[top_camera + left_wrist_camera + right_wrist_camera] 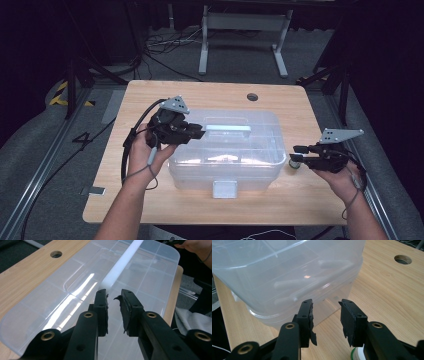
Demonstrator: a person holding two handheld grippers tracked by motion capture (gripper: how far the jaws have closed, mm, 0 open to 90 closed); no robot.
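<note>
Clear plastic storage box [225,150] at the table's [150,200] centre, lid shut; its contents show only as blurred pale shapes, and no label is legible. Left gripper [199,133] hovers over the lid's white handle [228,128], jaws narrowly parted, gripping nothing. Right gripper [296,156] beside the box's right end, jaws apart, half-hiding a small white roll [295,163].

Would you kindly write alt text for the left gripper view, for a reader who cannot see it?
The left gripper, its two black jaws slightly apart with nothing between them, hovers over the lid of a clear plastic box, pointing toward the lid's white handle. The box rests on a wooden table that has a round hole.
</note>
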